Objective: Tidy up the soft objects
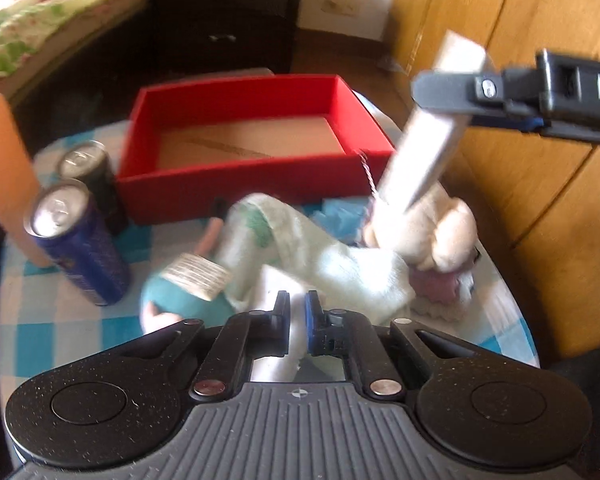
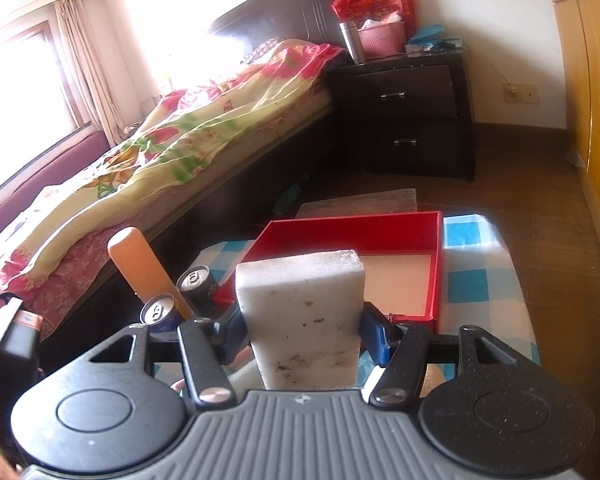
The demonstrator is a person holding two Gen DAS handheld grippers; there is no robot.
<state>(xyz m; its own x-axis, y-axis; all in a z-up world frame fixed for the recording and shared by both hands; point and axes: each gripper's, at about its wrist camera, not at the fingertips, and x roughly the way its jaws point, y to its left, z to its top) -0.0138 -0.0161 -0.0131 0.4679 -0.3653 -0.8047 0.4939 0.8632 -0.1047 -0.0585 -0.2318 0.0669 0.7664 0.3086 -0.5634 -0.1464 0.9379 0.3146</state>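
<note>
My left gripper (image 1: 298, 312) is shut on the end of a pale cloth (image 1: 332, 264) with green print that lies on the checked table. My right gripper (image 2: 300, 320) is shut on a white foam block (image 2: 302, 312) and holds it in the air; the block also shows in the left wrist view (image 1: 428, 136), above a cream plush toy (image 1: 440, 228). An open red box (image 1: 244, 140) with a bare cardboard bottom stands behind the soft things; it also shows in the right wrist view (image 2: 436, 264). A teal plush (image 1: 176, 296) with a straw hat lies left of the cloth.
Two drink cans (image 1: 80, 240) and an orange upright post (image 1: 8, 172) stand at the table's left. A blue-and-white checked cloth (image 1: 60, 332) covers the table. A bed (image 2: 160, 140), a dark nightstand (image 2: 412, 116) and a wooden wardrobe (image 1: 540, 184) surround it.
</note>
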